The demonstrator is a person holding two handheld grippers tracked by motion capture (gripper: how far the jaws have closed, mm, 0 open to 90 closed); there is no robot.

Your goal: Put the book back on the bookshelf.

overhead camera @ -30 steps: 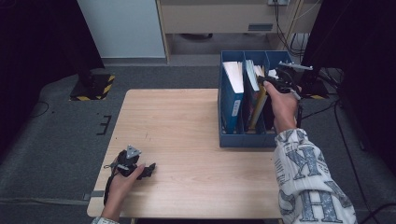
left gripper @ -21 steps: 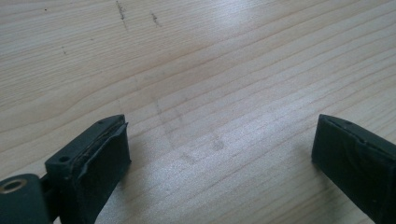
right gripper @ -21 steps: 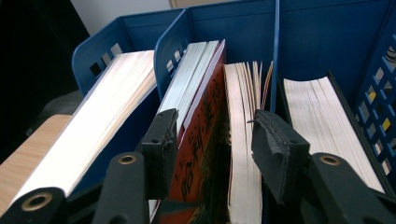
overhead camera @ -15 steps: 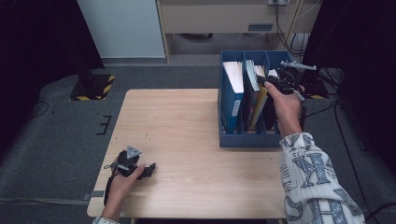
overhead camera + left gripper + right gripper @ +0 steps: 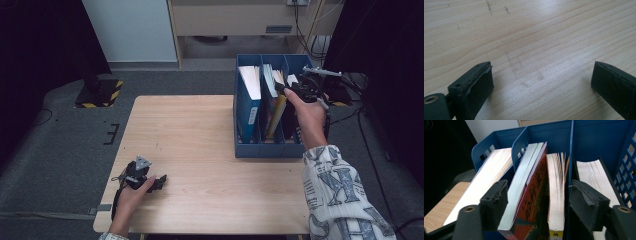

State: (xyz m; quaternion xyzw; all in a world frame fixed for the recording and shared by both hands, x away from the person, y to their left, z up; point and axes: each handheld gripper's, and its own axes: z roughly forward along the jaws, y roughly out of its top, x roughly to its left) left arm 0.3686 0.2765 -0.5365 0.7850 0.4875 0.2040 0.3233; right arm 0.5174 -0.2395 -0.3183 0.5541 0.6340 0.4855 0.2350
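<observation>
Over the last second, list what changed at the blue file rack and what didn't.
The right gripper has just been opening its jaws over the middle slot of the blue file rack; the red-covered book and the book beside it stand between the jaws, no longer pinched. The hand barely shifted. The left gripper rests open on the table as before; the books stay upright.

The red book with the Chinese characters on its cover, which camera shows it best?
The right gripper view: the red book stands close up in the middle compartment of the blue file holder, between the open right gripper jaws. The high view shows just a small sliver. The left gripper view faces the table.
</observation>
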